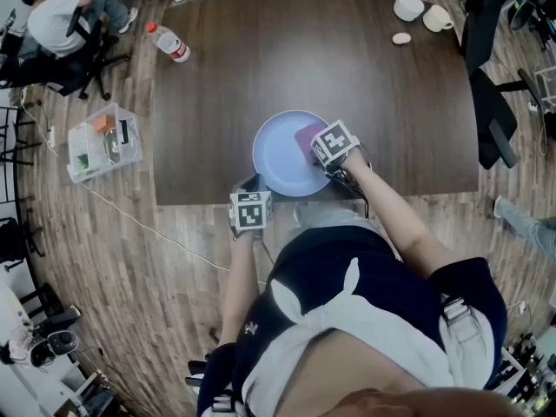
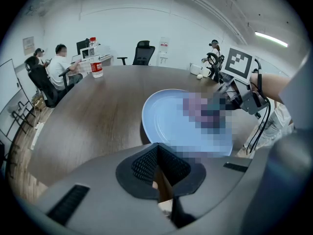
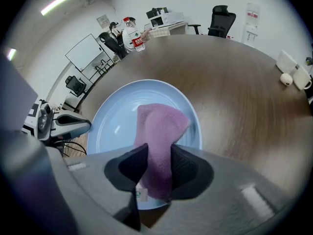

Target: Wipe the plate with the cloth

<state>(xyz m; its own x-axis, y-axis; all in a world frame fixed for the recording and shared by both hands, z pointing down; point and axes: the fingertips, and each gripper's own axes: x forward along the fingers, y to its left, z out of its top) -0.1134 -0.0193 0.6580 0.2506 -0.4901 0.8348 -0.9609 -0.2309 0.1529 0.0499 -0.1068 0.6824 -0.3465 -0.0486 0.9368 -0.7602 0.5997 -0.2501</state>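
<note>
Plate [image 1: 276, 150], pale blue, sits mid-frame at the lower edge of a dark table [image 1: 304, 50]. Right gripper [image 3: 159, 153] clamps the pink cloth [image 3: 159, 124] lying on it; left gripper [image 2: 157, 155], jaws together, is at its lower left.

Your pale blue round plate [image 1: 276, 156] lies flat by the near edge of the table [image 1: 261, 50]. The mauve cloth [image 3: 159, 126] rests on its right half, its end pinched in your right gripper [image 3: 155, 166].

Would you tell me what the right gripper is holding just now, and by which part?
The right gripper is shut on the purple cloth, pinching it near its closer end; the rest lies on the blue plate.
</note>
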